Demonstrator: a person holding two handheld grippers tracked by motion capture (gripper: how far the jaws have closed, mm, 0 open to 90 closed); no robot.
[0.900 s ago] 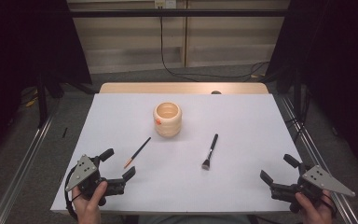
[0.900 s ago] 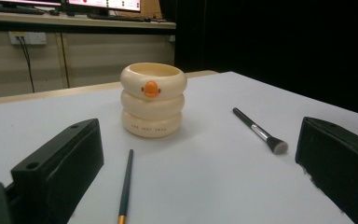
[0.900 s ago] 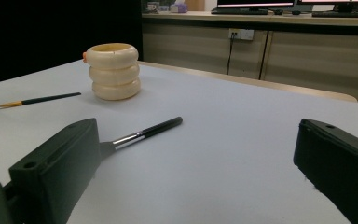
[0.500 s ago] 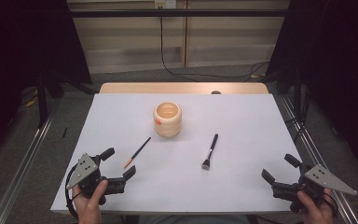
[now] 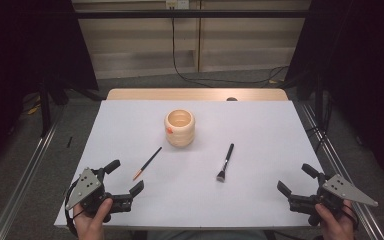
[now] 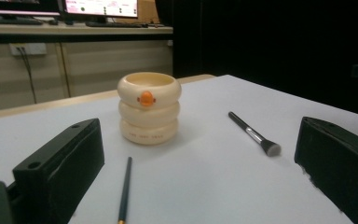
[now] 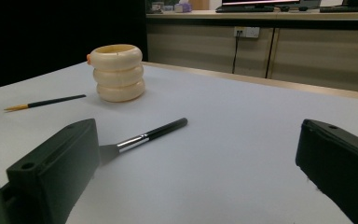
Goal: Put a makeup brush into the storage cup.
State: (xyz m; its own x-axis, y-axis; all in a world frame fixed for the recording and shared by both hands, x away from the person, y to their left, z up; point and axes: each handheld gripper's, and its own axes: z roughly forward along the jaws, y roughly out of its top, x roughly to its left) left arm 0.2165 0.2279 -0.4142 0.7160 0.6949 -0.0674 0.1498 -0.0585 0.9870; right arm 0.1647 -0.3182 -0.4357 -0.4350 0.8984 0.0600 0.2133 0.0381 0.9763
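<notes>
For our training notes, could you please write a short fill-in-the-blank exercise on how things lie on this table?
1. The cream holder stands ___ on the white table.
2. The thin brush has an ___ tip.
3. The left gripper has its fingers ___.
4. The flat-headed brush lies nearer the ___ gripper.

Missing words: upright; orange; open; right

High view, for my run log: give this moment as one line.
left gripper: open, empty | right gripper: open, empty | cream ringed cup: upright, mid-table | thin paintbrush: flat, left | makeup brush: flat, right
</notes>
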